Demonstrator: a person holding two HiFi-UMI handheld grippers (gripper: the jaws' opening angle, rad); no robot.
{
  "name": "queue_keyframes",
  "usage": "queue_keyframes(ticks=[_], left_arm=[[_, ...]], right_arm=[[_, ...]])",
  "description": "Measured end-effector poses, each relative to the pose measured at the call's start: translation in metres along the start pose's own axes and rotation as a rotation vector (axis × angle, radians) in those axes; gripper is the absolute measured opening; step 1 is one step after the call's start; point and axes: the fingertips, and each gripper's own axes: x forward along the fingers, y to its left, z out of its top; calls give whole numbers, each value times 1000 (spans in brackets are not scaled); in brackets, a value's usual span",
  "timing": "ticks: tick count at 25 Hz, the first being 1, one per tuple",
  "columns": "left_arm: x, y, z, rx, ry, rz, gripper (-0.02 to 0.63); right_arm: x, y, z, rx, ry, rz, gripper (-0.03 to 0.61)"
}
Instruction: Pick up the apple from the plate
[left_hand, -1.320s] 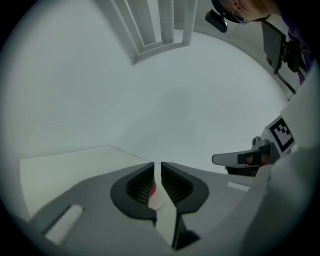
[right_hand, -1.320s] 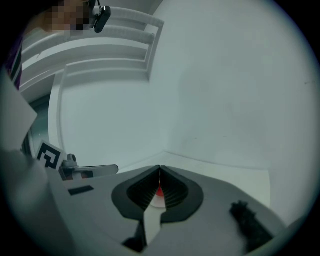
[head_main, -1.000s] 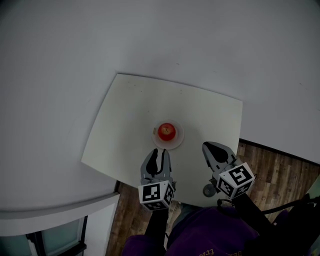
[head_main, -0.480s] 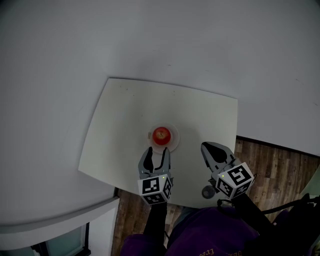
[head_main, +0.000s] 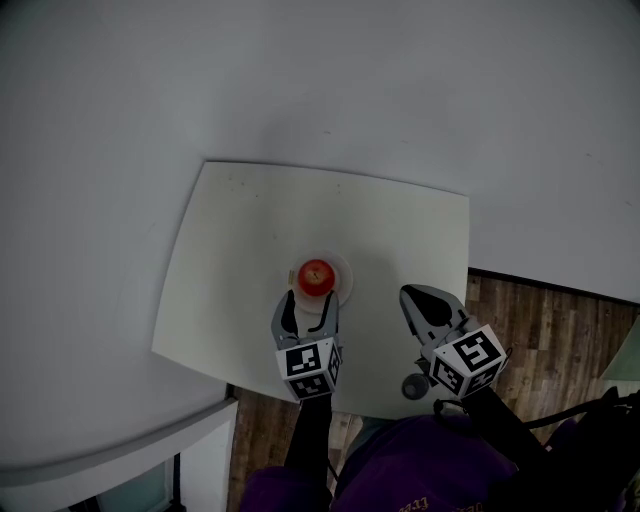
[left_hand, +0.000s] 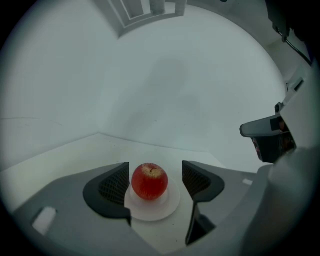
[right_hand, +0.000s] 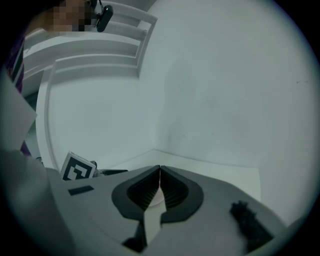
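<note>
On the plate (left_hand: 152, 210), the apple (left_hand: 149, 181) sits between the spread jaws of your left gripper (head_main: 308, 306), which have just been opening. One pad looks nearer, so closing could roll it off. Right gripper (right_hand: 159, 192) — jaws together.

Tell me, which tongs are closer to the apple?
Left. The left tongs, whose jaws have just been opening, reach the plate with the apple at the mouth of their gap, not squeezed. The right tongs sit shut, off to the apple's right.
</note>
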Motion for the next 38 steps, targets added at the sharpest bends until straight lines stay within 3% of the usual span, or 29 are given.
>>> queue_keyframes(ticks=[18,38], left_arm=[[44,9,-22,71,114,-40,408],[70,9,-42,74,211,-67,408]], right_arm=[[2,-11,-8,16,24,-34,11],[1,-19,-10,19,30,-42,11]])
